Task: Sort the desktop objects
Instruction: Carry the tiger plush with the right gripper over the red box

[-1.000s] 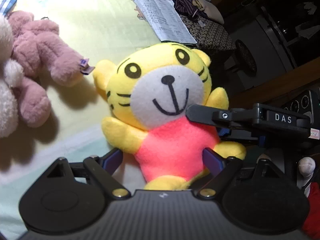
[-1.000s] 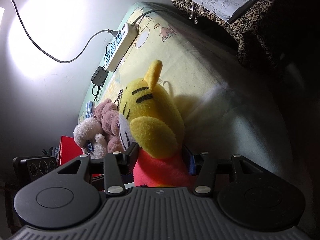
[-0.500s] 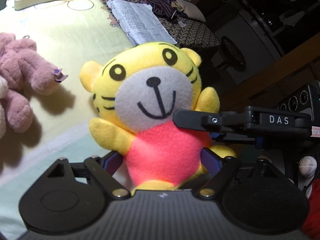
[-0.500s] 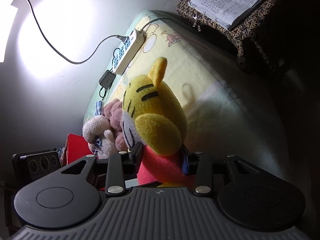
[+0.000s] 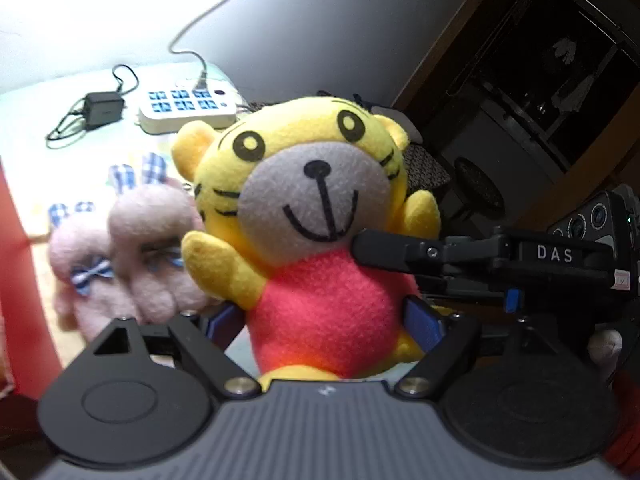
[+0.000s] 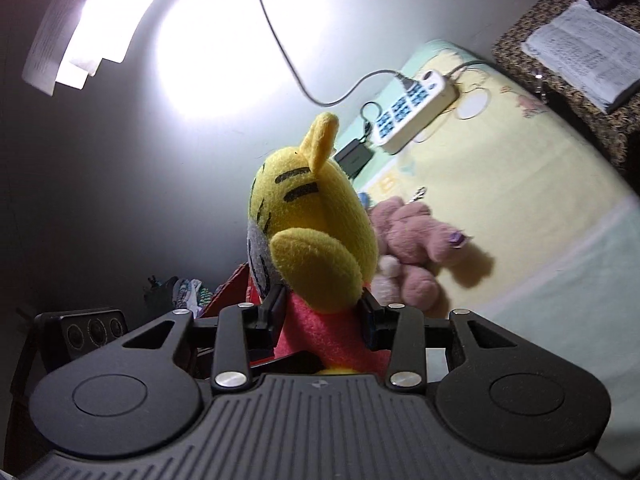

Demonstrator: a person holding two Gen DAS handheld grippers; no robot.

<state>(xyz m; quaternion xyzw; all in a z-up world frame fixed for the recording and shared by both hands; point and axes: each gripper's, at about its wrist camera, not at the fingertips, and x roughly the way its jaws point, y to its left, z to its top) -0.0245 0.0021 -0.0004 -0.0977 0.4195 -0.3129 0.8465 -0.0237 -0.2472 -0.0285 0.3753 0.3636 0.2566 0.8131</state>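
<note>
Yellow tiger plush (image 5: 316, 216), red-bodied, grey muzzle, black stripes and smile: upright and held in both tools at once. Left gripper (image 5: 324, 320): blue pads pressed on either flank of the red torso, the toy facing that camera square on. Right gripper (image 6: 322, 312): jaws narrowed on the same red torso just below the raised yellow arm, toy seen side-on with one ear at 12 o'clock. In the left wrist view the right gripper's black finger reaches in from 3 o'clock, its tip touching the toy at the chin line; the lettering "DAS" shows on its body. Pink plush (image 5: 148, 264) with blue checked bows: at 9 o'clock of the tiger in the left view, blurred; in the right view (image 6: 416, 248) it lies on the pale yellow-green printed cloth (image 6: 520, 200) at 3 o'clock of the tiger, with a cream plush part beside it. White power strip (image 5: 188, 110) with blue sockets: on the cloth at 11 o'clock, grey cable running up the wall. Black charger (image 5: 102, 108): just beside the strip at its 9 o'clock, cord coiled. Open handwritten notebook (image 6: 584, 64): on a dark patterned surface at 2 o'clock in the right view. Red object (image 5: 20, 280): left view's 9 o'clock edge, identity unclear.
</note>
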